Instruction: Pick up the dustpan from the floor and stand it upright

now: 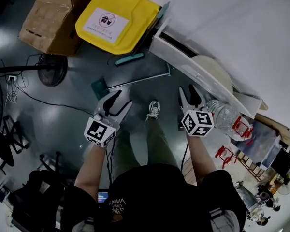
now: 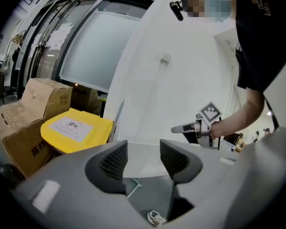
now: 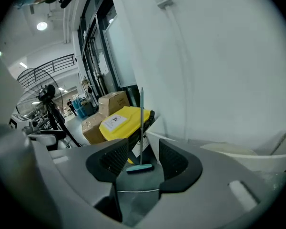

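The dustpan lies flat on the dark floor: a green pan (image 1: 100, 87) with a long thin metal handle (image 1: 140, 79) that runs right toward the white wall base. My left gripper (image 1: 117, 102) hovers open just in front of the pan, with nothing between its fingers (image 2: 143, 159). To the right of the person's shoe, my right gripper (image 1: 192, 94) also stands open and empty (image 3: 139, 159). A thin rod (image 2: 132, 187) on the floor shows between the left jaws. The right gripper (image 2: 183, 128) also appears in the left gripper view.
A teal-headed broom (image 1: 129, 58) (image 3: 139, 168) leans against the wall beside a yellow-lidded bin (image 1: 117, 18). Cardboard boxes (image 1: 50, 13) stand at the back left, and a fan base (image 1: 52, 70) with cables at left. A white panel (image 1: 183, 57) and a water bottle (image 1: 222, 114) are at right.
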`<state>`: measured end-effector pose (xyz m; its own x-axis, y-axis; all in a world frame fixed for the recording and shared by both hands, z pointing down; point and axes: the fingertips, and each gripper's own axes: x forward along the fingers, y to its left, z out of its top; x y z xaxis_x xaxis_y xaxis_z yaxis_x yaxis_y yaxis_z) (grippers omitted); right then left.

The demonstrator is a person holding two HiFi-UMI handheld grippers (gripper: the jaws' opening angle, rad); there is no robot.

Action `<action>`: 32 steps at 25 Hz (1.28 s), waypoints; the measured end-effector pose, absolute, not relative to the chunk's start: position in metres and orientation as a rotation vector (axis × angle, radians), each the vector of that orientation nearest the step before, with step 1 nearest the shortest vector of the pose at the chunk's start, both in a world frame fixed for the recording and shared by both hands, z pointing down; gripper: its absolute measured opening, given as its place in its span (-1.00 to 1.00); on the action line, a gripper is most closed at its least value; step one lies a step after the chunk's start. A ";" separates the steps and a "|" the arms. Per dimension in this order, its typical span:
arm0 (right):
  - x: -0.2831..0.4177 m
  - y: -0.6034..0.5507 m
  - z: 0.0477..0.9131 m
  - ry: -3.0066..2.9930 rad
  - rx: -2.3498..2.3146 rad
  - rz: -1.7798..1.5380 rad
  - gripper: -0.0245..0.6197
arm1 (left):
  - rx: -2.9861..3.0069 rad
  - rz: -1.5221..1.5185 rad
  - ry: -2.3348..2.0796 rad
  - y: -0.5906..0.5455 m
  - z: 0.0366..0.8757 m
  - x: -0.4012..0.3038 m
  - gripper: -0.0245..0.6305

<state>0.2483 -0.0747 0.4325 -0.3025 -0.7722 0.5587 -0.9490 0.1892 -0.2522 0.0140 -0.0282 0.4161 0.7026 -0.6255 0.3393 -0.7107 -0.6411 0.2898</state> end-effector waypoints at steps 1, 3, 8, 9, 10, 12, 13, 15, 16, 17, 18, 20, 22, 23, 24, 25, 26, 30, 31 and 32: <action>0.249 -0.079 0.447 -2.148 1.633 0.821 -0.38 | 2.507 0.301 -1.028 -0.030 0.429 0.014 -0.22; 0.250 -0.086 0.476 -2.121 1.638 0.830 -0.38 | 2.506 0.325 -1.013 -0.032 0.455 0.015 -0.22; 0.253 -0.093 0.550 -2.055 1.640 0.838 -0.38 | 2.506 0.346 -0.983 -0.042 0.517 0.020 -0.22; 0.253 -0.094 0.566 -2.042 1.639 0.842 -0.38 | 2.489 0.354 -0.978 -0.044 0.528 0.021 -0.22; 0.254 -0.095 0.581 -2.031 1.638 0.849 -0.38 | 2.472 0.364 -0.973 -0.045 0.541 0.023 -0.22; 0.256 -0.098 0.611 -2.012 1.633 0.861 -0.38 | 2.482 0.370 -0.972 -0.047 0.571 0.026 -0.22; 0.256 -0.099 0.625 -2.004 1.625 0.863 -0.38 | 2.493 0.367 -0.976 -0.048 0.585 0.028 -0.22; 0.257 -0.102 0.657 -1.988 1.600 0.863 -0.38 | 2.477 0.370 -0.983 -0.048 0.613 0.030 -0.22; 0.257 -0.103 0.673 -1.979 1.585 0.859 -0.38 | 2.455 0.379 -0.985 -0.048 0.626 0.031 -0.22; 0.257 -0.104 0.689 -1.969 1.569 0.850 -0.38 | 2.432 0.388 -0.988 -0.048 0.639 0.031 -0.22; 0.258 -0.106 0.704 -1.957 1.552 0.838 -0.38 | 2.413 0.395 -0.992 -0.047 0.653 0.032 -0.22; 0.260 -0.108 0.734 -1.936 1.514 0.826 -0.38 | 2.392 0.402 -1.005 -0.045 0.679 0.031 -0.22; 0.262 -0.110 0.764 -1.920 1.489 0.839 -0.38 | 2.407 0.414 -1.018 -0.045 0.706 0.028 -0.22; 0.264 -0.113 0.778 -1.912 1.481 0.847 -0.38 | 2.410 0.424 -1.021 -0.044 0.718 0.027 -0.22; 0.266 -0.115 0.792 -1.905 1.475 0.852 -0.38 | 2.407 0.433 -1.022 -0.043 0.730 0.027 -0.22; 0.268 -0.117 0.805 -1.896 1.470 0.854 -0.38 | 2.401 0.441 -1.021 -0.042 0.742 0.026 -0.22; 0.270 -0.119 0.818 -1.886 1.466 0.854 -0.38 | 2.395 0.451 -1.019 -0.040 0.753 0.025 -0.22; 0.279 -0.124 0.877 -1.835 1.433 0.857 -0.38 | 2.384 0.511 -1.003 -0.032 0.797 0.024 -0.22; 0.281 -0.124 0.891 -1.823 1.413 0.849 -0.38 | 2.379 0.520 -1.002 -0.030 0.807 0.024 -0.22; 0.282 -0.124 0.906 -1.810 1.391 0.841 -0.38 | 2.372 0.525 -1.003 -0.028 0.816 0.024 -0.22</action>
